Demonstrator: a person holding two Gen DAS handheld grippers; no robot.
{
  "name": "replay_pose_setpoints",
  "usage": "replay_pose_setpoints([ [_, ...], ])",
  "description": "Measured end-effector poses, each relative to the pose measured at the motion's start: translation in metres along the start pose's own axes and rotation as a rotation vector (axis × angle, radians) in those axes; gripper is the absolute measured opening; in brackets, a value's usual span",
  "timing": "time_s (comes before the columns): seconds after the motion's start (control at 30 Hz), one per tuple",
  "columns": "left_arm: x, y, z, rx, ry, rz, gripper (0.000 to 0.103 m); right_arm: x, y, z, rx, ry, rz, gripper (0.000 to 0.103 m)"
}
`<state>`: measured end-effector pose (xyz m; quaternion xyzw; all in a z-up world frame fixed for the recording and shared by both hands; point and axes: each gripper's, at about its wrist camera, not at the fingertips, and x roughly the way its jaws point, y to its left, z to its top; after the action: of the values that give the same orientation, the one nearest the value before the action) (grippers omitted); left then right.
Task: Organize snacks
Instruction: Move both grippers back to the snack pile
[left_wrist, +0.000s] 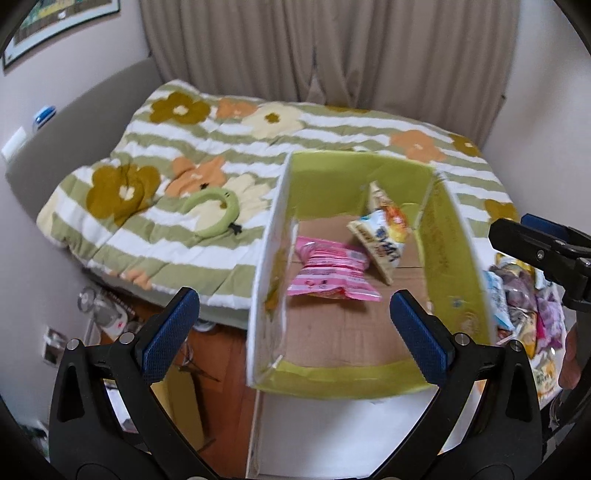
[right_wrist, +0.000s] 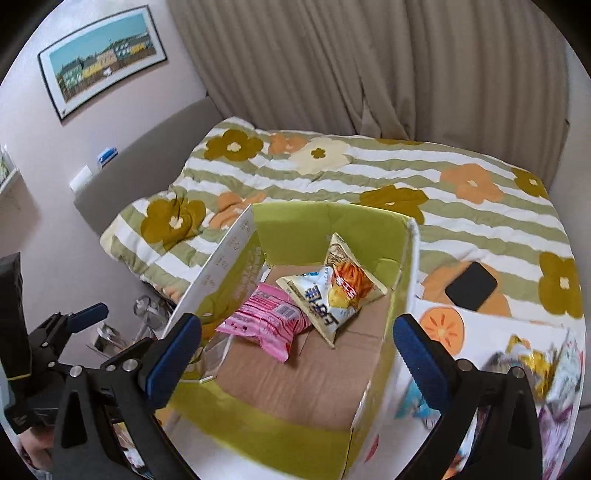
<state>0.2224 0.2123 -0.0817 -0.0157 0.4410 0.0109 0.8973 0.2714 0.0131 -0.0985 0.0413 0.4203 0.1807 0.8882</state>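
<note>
Two snack bags, a pink bag (right_wrist: 264, 321) and a yellow bag (right_wrist: 328, 295), look light and crinkly in the box (right_wrist: 406, 280). Both grippers, left gripper (left_wrist: 295, 328) and right gripper (right_wrist: 297, 354), are wide and hold nothing; pinch a bag's edge.

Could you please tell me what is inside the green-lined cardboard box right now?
The green-lined cardboard box holds a pink snack bag, a white-and-yellow snack bag leaning on it, and an orange-printed snack bag behind. Whatever lies beneath them is covered.
</note>
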Motion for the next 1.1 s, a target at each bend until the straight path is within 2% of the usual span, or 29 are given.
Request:
replay_pose_setpoints([
  [0.23,-0.02,-0.047,-0.012,0.062,-0.021,-0.122,0.102,-0.056,-0.024,-0.033,0.039,-0.05,-0.119,0.103],
  [0.33,-0.026,-0.081,-0.021,0.092,-0.018,-0.18,0.102,-0.083,-0.049,-0.053,0.06,-0.059,-0.166,0.103],
  [0.57,-0.039,-0.164,-0.053,0.155,0.008,-0.244,0.102,-0.144,-0.121,-0.104,0.113,-0.068,-0.23,0.103],
  [0.73,-0.039,-0.227,-0.085,0.13,0.064,-0.281,0.102,-0.173,-0.171,-0.143,0.141,-0.038,-0.223,0.103],
  [0.83,-0.035,-0.258,-0.106,0.145,0.091,-0.278,0.102,-0.182,-0.202,-0.166,0.147,-0.008,-0.214,0.103],
  [1.1,0.001,-0.329,-0.163,0.19,0.195,-0.258,0.102,-0.165,-0.259,-0.22,0.188,0.105,-0.175,0.103],
])
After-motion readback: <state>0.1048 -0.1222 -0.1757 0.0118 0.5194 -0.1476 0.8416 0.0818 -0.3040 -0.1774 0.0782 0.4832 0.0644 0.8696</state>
